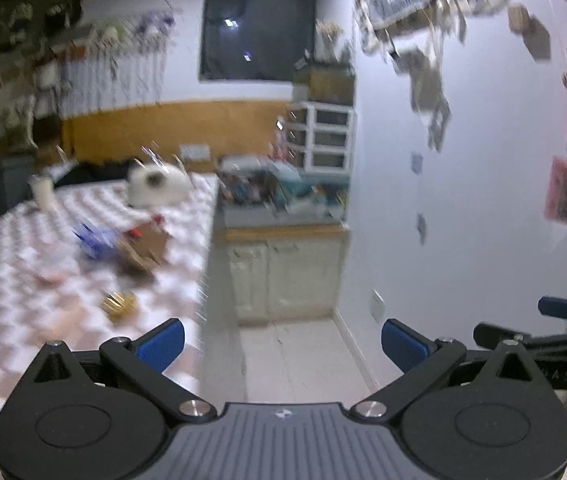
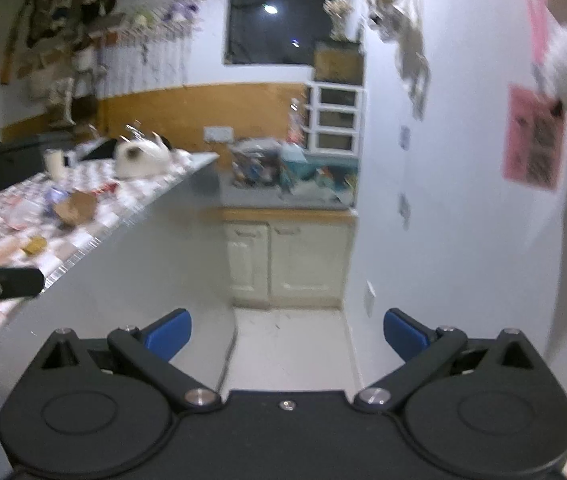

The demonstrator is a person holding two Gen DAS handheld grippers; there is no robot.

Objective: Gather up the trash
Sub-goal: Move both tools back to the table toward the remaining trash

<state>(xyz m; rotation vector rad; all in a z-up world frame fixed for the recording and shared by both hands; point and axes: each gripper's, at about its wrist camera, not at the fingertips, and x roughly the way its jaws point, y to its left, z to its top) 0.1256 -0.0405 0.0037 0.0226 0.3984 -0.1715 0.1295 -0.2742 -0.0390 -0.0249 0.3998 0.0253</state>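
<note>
Trash lies scattered on a checkered table [image 1: 11, 320]: a brown cardboard piece [image 1: 145, 246], a blue wrapper [image 1: 93, 238], a small gold wrapper [image 1: 117, 304] and a pinkish scrap [image 1: 49, 276]. The right wrist view shows the same cardboard piece [image 2: 77, 206] and gold wrapper [image 2: 34, 245] on the table [image 2: 83, 240]. My left gripper [image 1: 281, 346] is open and empty, near the table's right edge, short of the trash. My right gripper [image 2: 286, 334] is open and empty, over the floor beside the table. Both views are blurred.
A white teapot-like object [image 1: 157, 184] and a pale cup [image 1: 43, 192] stand at the table's far end. Beyond the table a low cabinet [image 1: 283, 268] carries a cluttered tray [image 1: 279, 196] and white drawers [image 1: 325, 136]. A narrow tiled floor strip [image 2: 287, 352] runs along the right wall.
</note>
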